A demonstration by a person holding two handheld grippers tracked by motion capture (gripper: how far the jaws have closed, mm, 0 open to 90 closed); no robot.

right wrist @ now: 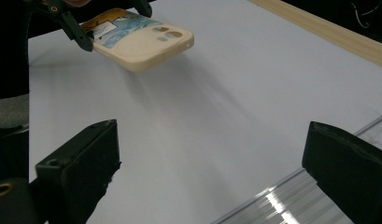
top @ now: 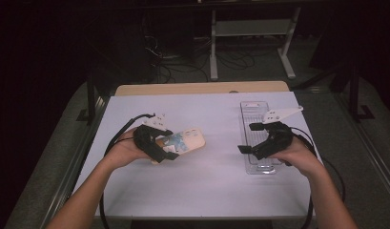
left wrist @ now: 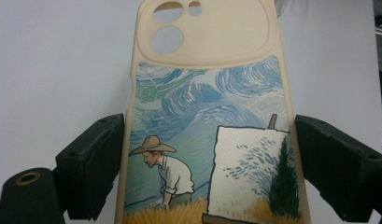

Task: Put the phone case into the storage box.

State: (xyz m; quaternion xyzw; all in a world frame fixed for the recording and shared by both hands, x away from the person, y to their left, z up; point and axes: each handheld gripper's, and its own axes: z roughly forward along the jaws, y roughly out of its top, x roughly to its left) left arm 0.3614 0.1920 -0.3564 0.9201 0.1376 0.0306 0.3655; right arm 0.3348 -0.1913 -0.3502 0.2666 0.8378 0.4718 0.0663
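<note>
A cream phone case (left wrist: 207,93) printed with a painter in a straw hat under a swirling blue sky sits between the jaws of my left gripper (left wrist: 212,168), which press on its two long edges. In the high view the left gripper (top: 169,144) holds the case (top: 190,138) left of the table's middle. In the right gripper view the case (right wrist: 142,39) hangs just above the white surface, camera holes up. My right gripper (top: 249,138) is open over the near end of a clear plastic tray (top: 254,112). Nothing lies between the right gripper's jaws (right wrist: 212,158).
A white sheet (top: 202,186) covers the table, and a strip of wood (top: 202,88) shows at the far edge. The clear tray's rim (right wrist: 282,200) lies just under the right gripper. Cables and desk legs stand on the dark floor beyond.
</note>
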